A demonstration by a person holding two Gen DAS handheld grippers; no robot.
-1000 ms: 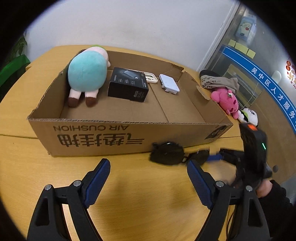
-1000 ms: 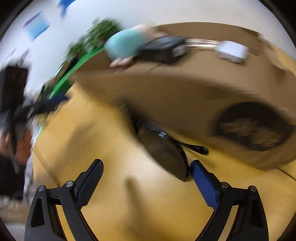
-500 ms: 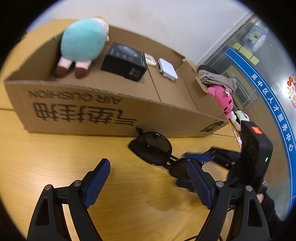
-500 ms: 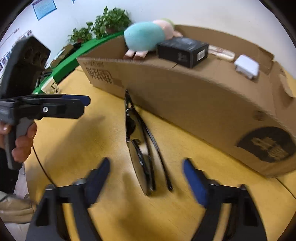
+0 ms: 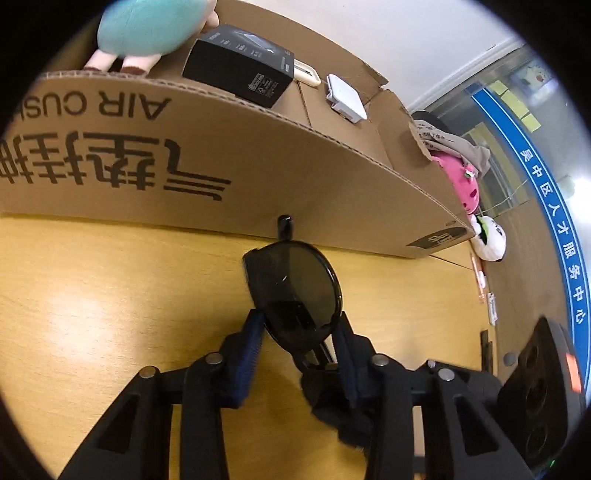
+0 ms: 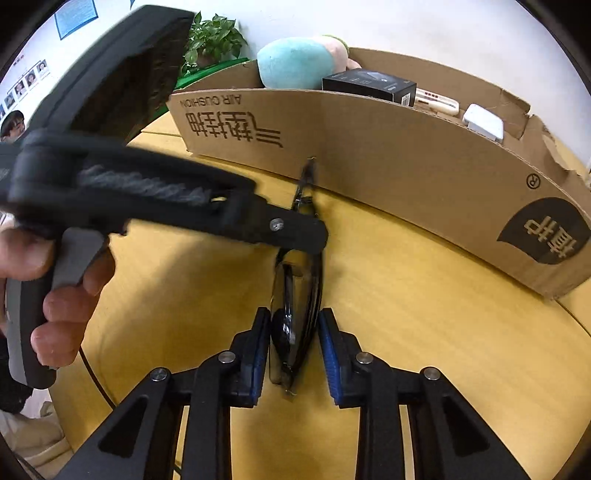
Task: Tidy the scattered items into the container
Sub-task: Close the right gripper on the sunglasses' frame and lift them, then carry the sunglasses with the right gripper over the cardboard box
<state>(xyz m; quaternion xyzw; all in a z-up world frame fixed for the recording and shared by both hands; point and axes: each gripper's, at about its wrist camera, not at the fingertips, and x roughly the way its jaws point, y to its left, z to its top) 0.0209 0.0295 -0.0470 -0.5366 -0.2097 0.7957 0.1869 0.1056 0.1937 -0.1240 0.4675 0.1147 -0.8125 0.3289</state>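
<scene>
- The cardboard box (image 5: pixel 258 155) is the container. It lies along the far side of the wooden table (image 5: pixel 92 295) with its open top up, so things can be dropped in over the near wall.
- A teal plush toy (image 5: pixel 147 26) sits at the box's left end, leaning on the far wall, already tidied away.
- A black carton (image 5: pixel 240 74) lies beside the plush, and a small white case (image 5: pixel 345 98) lies further right. Both are inside the box.
- The sunglasses (image 5: pixel 295 291) are the item in hand. They are outside the box, just in front of its near wall, with 1 temple tip pointing at the cardboard.
- The left gripper (image 5: pixel 299 332) has its blue pads closed in on 1 dark lens. My guess is that this steadies the frame for a handover or a lift.
- The right gripper (image 6: pixel 293 332) straddles the other end of the folded frame. Its left pad touches and its right pad shows a thin gap, so it reads as nearly closed, not yet clamped.
- A pink plush (image 5: pixel 461 184) and a white plush (image 5: pixel 489 240) lie beyond the box's right end, probably still to be collected.
</scene>
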